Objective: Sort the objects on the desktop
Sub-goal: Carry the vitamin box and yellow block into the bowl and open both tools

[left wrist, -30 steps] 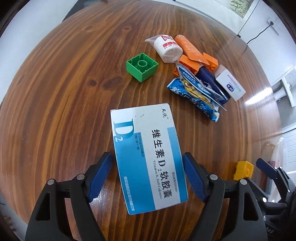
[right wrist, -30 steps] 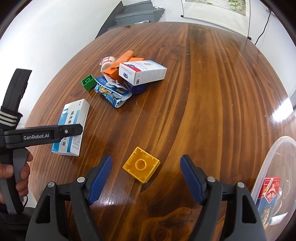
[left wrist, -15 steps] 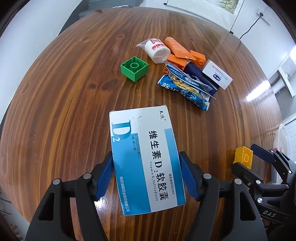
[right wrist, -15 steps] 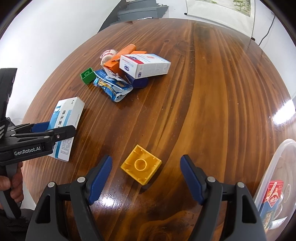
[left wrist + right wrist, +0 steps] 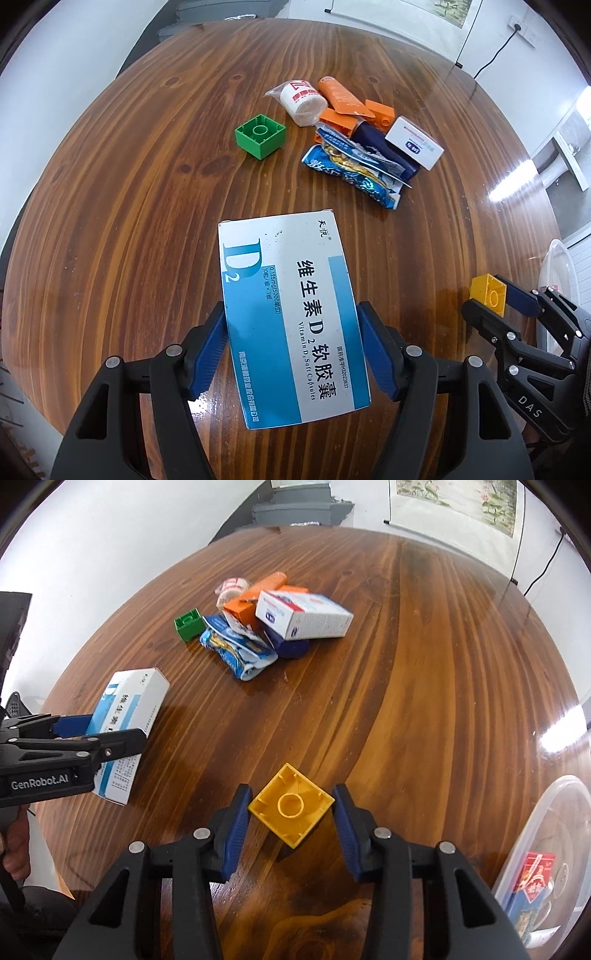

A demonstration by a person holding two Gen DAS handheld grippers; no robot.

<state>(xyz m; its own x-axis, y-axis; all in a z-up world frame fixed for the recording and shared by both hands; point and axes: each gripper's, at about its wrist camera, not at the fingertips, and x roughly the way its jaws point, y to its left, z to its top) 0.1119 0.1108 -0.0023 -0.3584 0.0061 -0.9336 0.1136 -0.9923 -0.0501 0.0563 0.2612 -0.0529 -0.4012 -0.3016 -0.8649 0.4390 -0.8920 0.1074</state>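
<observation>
Left claw (image 5: 291,347) pads clamp the blue-and-white Vitamin D2 cardboard box (image 5: 288,314) on the brown wooden counter (image 5: 129,206), right claw (image 5: 291,821) narrowed around the yellow plastic building block (image 5: 291,805) (pad contact unclear, block on counter).

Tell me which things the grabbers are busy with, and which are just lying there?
Busy with:
- vitamin box, between left gripper fingers
- yellow block, between right gripper fingers

Just lying there:
- green block
- white box
- snack packet
- orange tube
- tape roll
</observation>
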